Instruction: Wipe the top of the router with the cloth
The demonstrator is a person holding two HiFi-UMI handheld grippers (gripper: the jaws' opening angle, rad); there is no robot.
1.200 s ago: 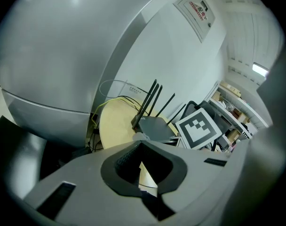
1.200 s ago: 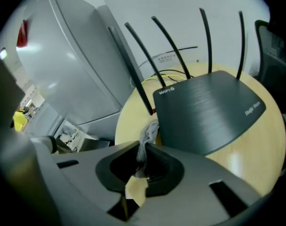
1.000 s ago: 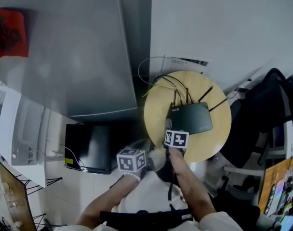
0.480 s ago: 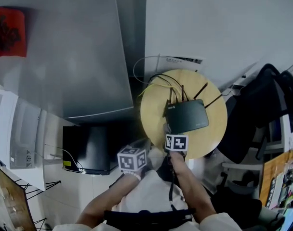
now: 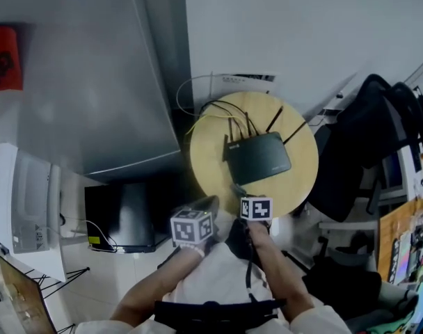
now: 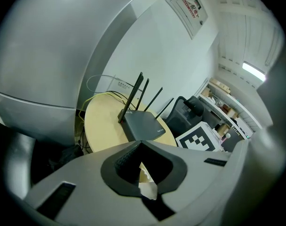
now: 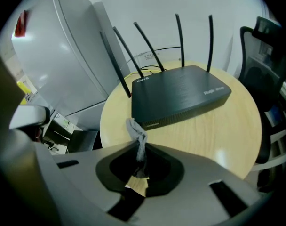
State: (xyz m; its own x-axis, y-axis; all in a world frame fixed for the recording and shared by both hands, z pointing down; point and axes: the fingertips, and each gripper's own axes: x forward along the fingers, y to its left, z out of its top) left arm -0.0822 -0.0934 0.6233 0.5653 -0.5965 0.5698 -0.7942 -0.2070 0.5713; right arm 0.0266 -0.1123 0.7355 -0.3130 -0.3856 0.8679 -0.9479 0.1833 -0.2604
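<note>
- Our right tongs (image 7: 141,149) are clenched on a twisted grey cloth (image 7: 135,130), near the front edge of the black router (image 7: 178,94).
- Our left tongs (image 6: 139,144) are clenched on nothing.
- The router sits on the round wooden tabletop (image 7: 223,135).

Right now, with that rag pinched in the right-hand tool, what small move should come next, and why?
Probably ease the right gripper forward and slightly up to lay the cloth on top of the router. Its jaws clamp the cloth, which pokes out near the front edge of the router, not on its top.
</note>
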